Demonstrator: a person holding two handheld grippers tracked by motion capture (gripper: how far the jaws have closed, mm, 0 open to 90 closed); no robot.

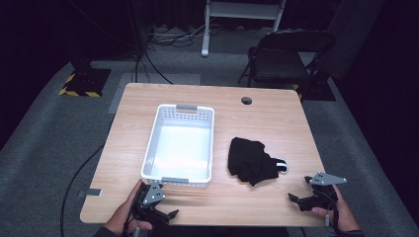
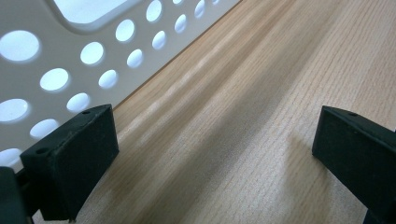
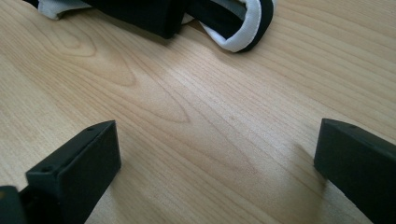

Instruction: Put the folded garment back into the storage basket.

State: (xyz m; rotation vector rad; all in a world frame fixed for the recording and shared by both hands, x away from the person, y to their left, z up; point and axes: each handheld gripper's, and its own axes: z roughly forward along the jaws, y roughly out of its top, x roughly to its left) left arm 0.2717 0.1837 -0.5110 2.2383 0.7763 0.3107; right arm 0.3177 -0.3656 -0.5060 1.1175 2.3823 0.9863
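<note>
A crumpled black garment (image 1: 252,159) with a white-lined edge (image 3: 243,28) lies on the wooden table (image 1: 267,118), right of a white perforated basket (image 1: 180,143). My left gripper (image 1: 165,211) rests near the table's front edge just below the basket's near wall (image 2: 56,70), jaws wide open with bare wood between them. My right gripper (image 1: 299,197) sits at the front right, a short way below and right of the garment, open and holding nothing. A hand holds each gripper.
A round cable hole (image 1: 246,100) is in the table's far right. Behind the table stand a black folding chair (image 1: 281,57) and a white frame leg (image 1: 206,29). Grey carpet surrounds the table.
</note>
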